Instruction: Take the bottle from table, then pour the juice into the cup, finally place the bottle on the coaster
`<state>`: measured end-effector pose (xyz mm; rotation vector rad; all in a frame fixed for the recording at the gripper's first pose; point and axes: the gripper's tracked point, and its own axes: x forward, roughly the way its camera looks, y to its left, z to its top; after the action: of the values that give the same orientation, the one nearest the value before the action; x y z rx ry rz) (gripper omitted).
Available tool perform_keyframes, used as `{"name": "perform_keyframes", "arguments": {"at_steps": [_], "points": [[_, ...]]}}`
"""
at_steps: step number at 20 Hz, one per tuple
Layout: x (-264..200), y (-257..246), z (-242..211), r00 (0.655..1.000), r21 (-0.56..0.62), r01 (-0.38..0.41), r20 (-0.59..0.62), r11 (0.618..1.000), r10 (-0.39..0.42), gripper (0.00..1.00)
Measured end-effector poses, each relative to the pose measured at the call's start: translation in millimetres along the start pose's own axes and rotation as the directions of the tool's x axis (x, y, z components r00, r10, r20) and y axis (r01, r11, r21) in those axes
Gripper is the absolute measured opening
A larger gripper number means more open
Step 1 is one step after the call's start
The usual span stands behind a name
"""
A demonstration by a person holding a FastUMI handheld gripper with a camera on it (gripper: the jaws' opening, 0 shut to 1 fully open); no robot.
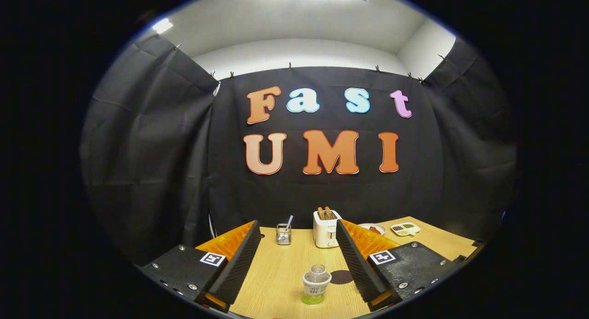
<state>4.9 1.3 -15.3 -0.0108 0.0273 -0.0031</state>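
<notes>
A small clear bottle (316, 286) with a green label and a little green juice at its bottom stands upright on the wooden table (280, 273). It is between my fingers, back toward their bases, and touches neither. My gripper (298, 226) is open wide, with its left finger (239, 259) and right finger (356, 259) well apart. A dark round coaster (342, 277) lies flat just behind and to the right of the bottle, close to the right finger.
A white toaster (326, 229) with two slices in it stands beyond the fingertips. Left of it is a small wire holder (283, 234) with a stick in it. Behind the right finger lie a plate (373, 228) and a white divided tray (405, 228).
</notes>
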Motion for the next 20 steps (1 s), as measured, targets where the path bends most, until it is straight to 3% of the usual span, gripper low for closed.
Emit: {"name": "perform_keyframes", "arguments": {"at_steps": [10, 20], "points": [[9, -9, -20, 0.999, -0.002, 0.037, -0.035, 0.999, -0.037, 0.97], [26, -34, -84, 0.988, 0.021, 0.083, -0.135, 0.996, -0.079, 0.98]]}}
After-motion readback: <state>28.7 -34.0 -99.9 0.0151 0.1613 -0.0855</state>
